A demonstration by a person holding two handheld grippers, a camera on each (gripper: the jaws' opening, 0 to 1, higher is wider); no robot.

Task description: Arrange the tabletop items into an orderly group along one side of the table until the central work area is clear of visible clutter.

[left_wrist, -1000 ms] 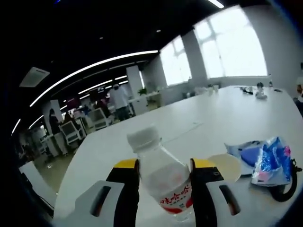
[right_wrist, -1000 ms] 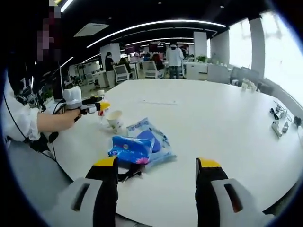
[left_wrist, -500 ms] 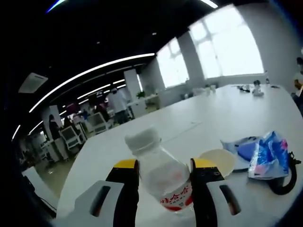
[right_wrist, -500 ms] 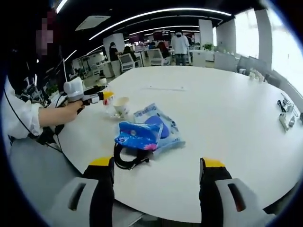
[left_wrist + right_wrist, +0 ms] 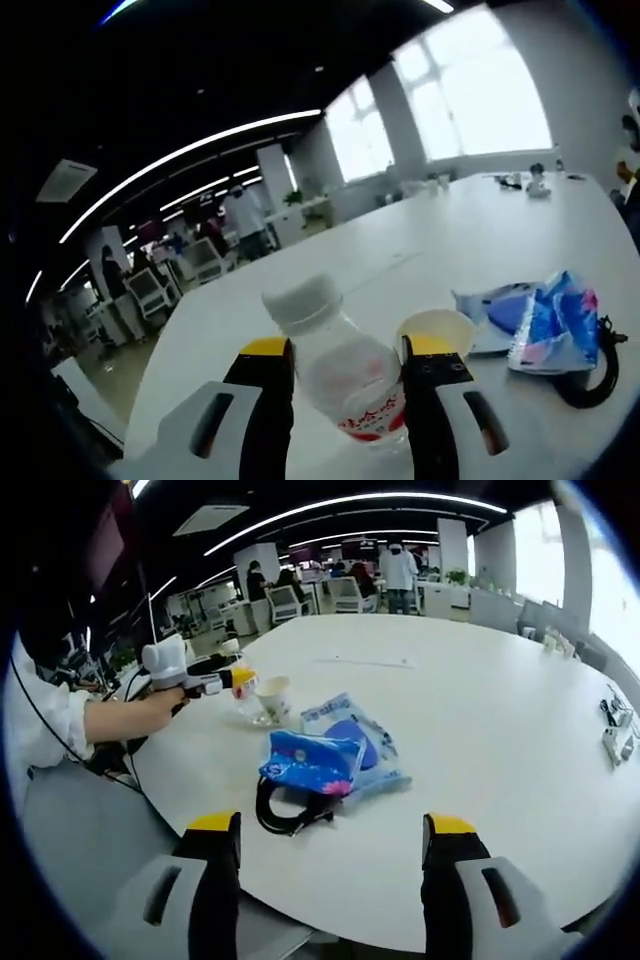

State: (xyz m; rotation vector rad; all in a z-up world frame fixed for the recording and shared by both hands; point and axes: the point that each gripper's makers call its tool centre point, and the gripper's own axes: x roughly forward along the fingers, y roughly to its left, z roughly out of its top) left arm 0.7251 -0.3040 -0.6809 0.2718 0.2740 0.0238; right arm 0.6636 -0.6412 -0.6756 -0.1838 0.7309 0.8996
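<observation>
A clear plastic bottle [image 5: 340,375] with a white cap and a red label stands upright on the white table [image 5: 440,250], near its edge and just beside a paper cup [image 5: 436,330]. The left gripper [image 5: 340,400] has its 2 jaws clamped on the bottle's body. The right gripper [image 5: 330,880] holds nothing, its jaws wide apart above the table edge.
</observation>
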